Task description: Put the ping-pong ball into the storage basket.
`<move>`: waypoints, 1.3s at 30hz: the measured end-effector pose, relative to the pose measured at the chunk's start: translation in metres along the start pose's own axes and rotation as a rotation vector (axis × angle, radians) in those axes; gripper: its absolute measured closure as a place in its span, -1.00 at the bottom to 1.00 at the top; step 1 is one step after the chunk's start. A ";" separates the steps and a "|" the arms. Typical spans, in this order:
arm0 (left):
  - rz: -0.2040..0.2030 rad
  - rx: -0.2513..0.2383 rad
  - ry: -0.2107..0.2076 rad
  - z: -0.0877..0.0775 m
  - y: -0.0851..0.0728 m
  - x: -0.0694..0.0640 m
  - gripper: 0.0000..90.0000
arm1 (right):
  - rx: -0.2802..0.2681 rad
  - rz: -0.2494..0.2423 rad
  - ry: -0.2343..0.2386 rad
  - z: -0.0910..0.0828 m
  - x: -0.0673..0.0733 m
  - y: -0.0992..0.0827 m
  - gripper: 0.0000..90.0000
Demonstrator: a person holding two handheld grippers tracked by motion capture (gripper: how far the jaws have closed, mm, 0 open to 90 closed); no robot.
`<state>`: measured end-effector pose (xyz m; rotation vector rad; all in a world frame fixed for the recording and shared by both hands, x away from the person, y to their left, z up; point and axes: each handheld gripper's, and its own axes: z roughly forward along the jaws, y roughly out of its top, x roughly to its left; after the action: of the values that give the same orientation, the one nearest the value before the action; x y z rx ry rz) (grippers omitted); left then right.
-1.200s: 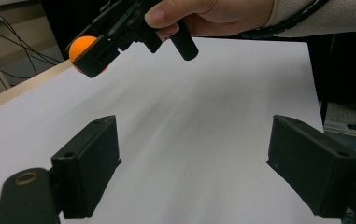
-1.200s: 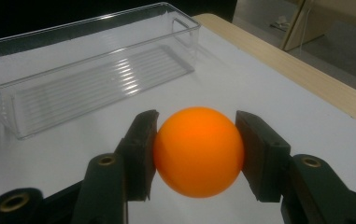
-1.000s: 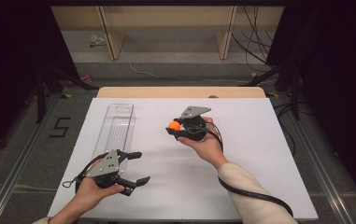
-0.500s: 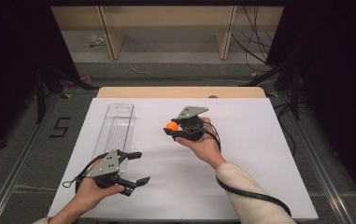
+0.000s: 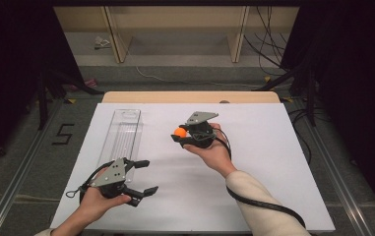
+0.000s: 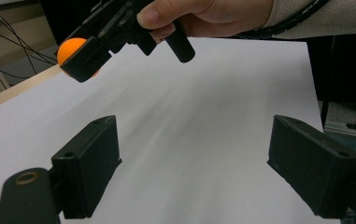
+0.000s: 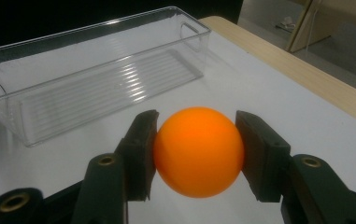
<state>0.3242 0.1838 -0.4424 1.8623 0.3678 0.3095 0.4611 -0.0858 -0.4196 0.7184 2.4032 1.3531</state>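
An orange ball (image 7: 199, 151) sits squeezed between the two black jaws of my right gripper (image 5: 179, 134), which is shut on it and held above the middle of the white table (image 5: 273, 162). The ball (image 5: 179, 132) points toward a clear plastic bin (image 5: 122, 135) lying empty on the table's left side. My left gripper (image 5: 144, 177) rests near the front left edge, open, with nothing between its fingers (image 6: 89, 170). From the left gripper view, the right gripper (image 6: 80, 58) with the ball (image 6: 70, 49) hangs above the table ahead.
A wooden strip (image 5: 190, 97) borders the table's far edge. Beyond it stand wooden shelf legs (image 5: 236, 34) and loose cables (image 5: 268, 44) on the floor. A black cable (image 5: 259, 204) trails from the right gripper along the sleeve.
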 end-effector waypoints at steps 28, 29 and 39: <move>0.000 0.004 -0.001 0.000 0.000 0.000 -0.64 | -0.013 -0.004 0.036 0.014 0.011 0.014 0.14; 0.000 0.004 -0.001 0.000 0.000 0.000 -0.65 | -0.014 -0.005 0.037 0.014 0.012 0.014 0.14; 0.000 0.005 -0.003 0.000 0.000 0.000 -0.65 | -0.013 -0.011 0.046 0.019 0.015 0.019 0.14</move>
<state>0.3239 0.1833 -0.4428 1.8677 0.3669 0.3063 0.4630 -0.0563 -0.4134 0.6770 2.4278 1.3940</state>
